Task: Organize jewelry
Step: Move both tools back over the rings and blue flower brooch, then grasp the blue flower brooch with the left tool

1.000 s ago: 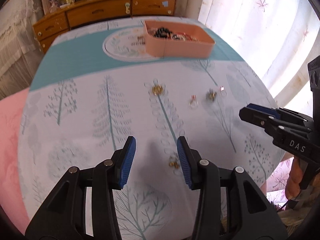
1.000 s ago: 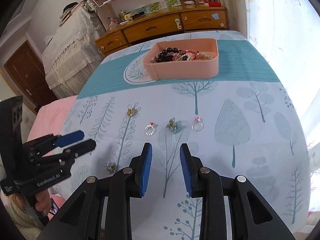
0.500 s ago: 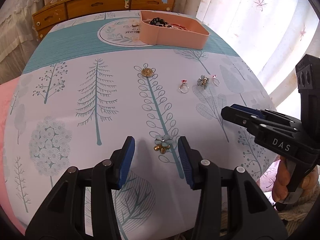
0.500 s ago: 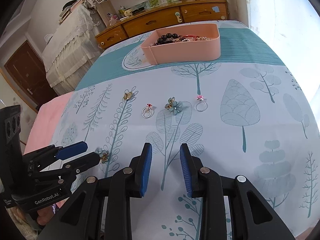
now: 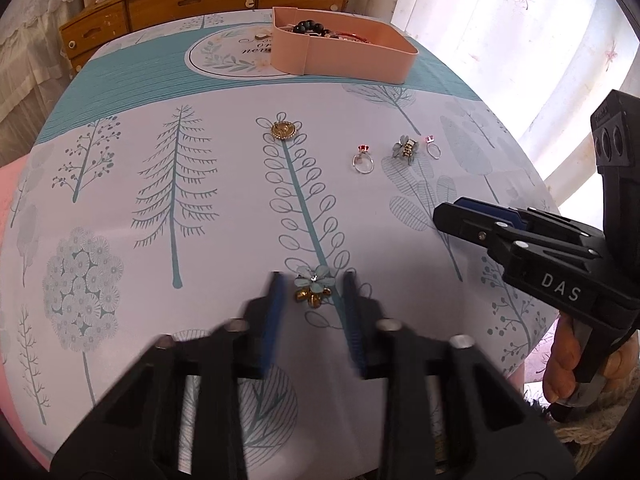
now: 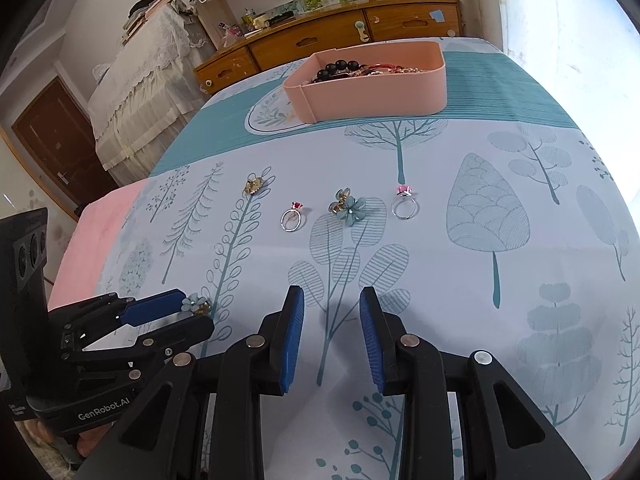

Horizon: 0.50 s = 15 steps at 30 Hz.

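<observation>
A blue flower earring [image 5: 313, 288] lies on the tree-print cloth between the open fingers of my left gripper [image 5: 310, 286]; it also shows in the right wrist view [image 6: 195, 303]. Farther on lie a gold round brooch [image 5: 283, 130], a red-stone ring [image 5: 363, 160], a second blue flower earring [image 5: 404, 147] and a pink-stone ring [image 5: 432, 148]. The pink box [image 5: 344, 54] with beads and bracelets stands at the far side. My right gripper [image 6: 331, 320] is open and empty, near the front edge, short of the second flower earring [image 6: 348, 208].
A wooden dresser [image 6: 340, 36] stands behind the table. A lace-covered piece of furniture [image 6: 140, 80] and a brown door [image 6: 52, 140] are at the left. A curtain [image 5: 520, 20] hangs at the right. The table edge drops off close to both grippers.
My left gripper has moved forward and down so that the blue flower earring now sits between its fingers. My right gripper has moved a little closer to the table.
</observation>
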Each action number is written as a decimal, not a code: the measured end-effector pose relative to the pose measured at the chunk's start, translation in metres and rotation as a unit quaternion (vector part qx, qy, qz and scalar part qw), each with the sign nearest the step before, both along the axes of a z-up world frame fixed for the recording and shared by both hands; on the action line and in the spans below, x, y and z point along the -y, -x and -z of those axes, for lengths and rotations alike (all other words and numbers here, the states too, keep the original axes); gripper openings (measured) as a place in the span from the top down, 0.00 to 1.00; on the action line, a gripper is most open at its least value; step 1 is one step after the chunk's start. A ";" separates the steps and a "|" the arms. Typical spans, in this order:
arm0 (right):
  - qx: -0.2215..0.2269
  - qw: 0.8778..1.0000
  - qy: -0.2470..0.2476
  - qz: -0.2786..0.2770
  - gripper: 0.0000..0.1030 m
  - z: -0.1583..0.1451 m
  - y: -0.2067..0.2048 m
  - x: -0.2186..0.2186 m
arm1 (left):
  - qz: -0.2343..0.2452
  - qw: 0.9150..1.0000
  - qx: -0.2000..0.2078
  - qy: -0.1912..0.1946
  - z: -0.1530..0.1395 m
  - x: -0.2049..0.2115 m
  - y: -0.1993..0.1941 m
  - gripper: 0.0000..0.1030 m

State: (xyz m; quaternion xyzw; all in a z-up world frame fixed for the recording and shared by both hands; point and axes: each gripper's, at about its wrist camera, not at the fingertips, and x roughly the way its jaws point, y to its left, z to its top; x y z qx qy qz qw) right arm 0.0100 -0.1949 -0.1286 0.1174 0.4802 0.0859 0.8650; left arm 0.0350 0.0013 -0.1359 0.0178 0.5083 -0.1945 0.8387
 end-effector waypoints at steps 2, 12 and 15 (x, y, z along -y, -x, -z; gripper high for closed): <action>0.002 1.000 0.009 -0.003 0.72 0.002 -0.005 -0.001 | -0.005 1.000 0.004 0.004 -0.001 -0.002 -0.002 0.83; 0.016 0.998 0.055 -0.026 0.72 0.004 -0.040 -0.014 | -0.030 0.999 0.020 0.021 -0.003 -0.013 -0.016 0.83; 0.023 0.996 0.077 -0.042 0.72 0.005 -0.052 -0.017 | -0.034 0.999 0.014 0.029 0.000 -0.016 -0.021 0.83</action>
